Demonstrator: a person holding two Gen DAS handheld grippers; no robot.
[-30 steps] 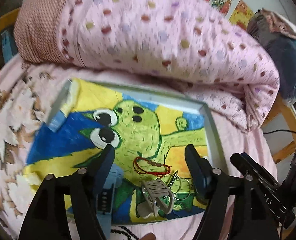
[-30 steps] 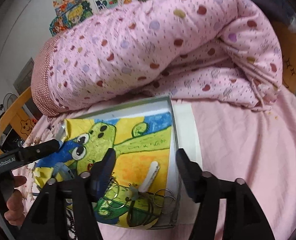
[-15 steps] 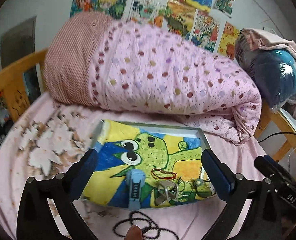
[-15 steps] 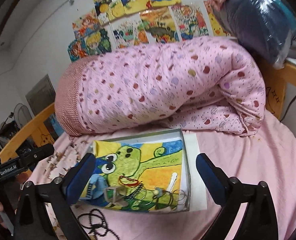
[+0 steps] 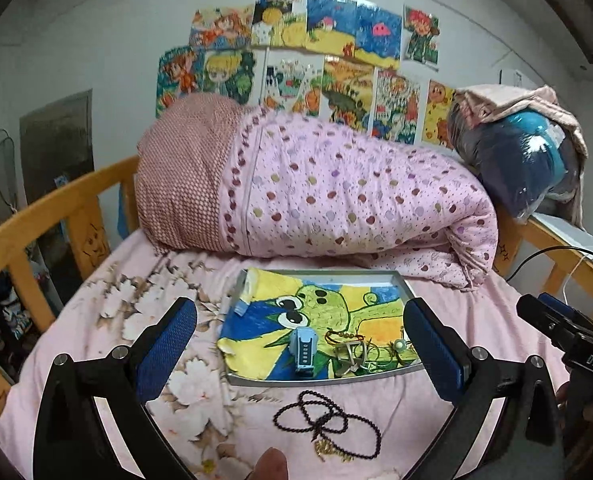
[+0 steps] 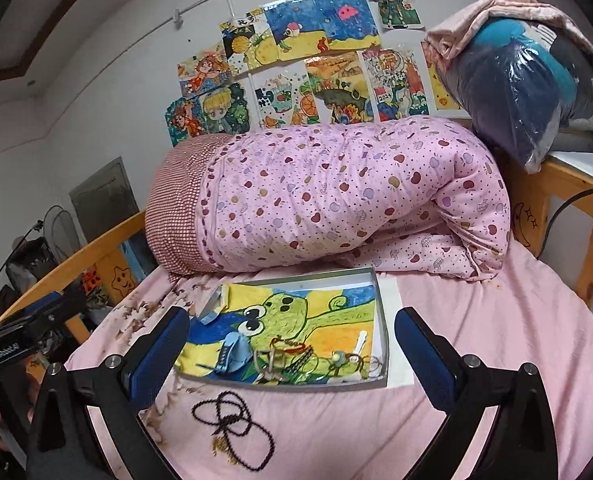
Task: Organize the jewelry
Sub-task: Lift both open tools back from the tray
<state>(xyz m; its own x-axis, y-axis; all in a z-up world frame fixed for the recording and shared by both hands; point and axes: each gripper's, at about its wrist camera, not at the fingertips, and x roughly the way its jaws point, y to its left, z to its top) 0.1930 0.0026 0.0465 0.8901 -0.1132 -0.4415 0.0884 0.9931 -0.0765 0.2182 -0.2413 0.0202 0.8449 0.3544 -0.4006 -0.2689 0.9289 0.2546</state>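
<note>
Tangled jewelry (image 5: 360,350) fills the tray's (image 5: 320,382) near edge; black bead necklace (image 5: 328,424) lies outside.

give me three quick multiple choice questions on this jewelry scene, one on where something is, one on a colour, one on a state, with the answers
1. Where does the black bead necklace lie?
A. inside the tray
B. on the pink sheet in front of the tray
C. on the rolled quilt

2. What colour are the pads on the left gripper fingers?
A. blue
B. red
C. white

3. How does the right gripper stand?
A. shut on the necklace
B. shut on the hair clip
C. open, holding nothing

Answers:
1. B, the beads lie coiled on the pink sheet outside the near rim of the tray.
2. A, both textured pads show blue.
3. C, the fingers stand wide apart, with nothing between them.
</note>
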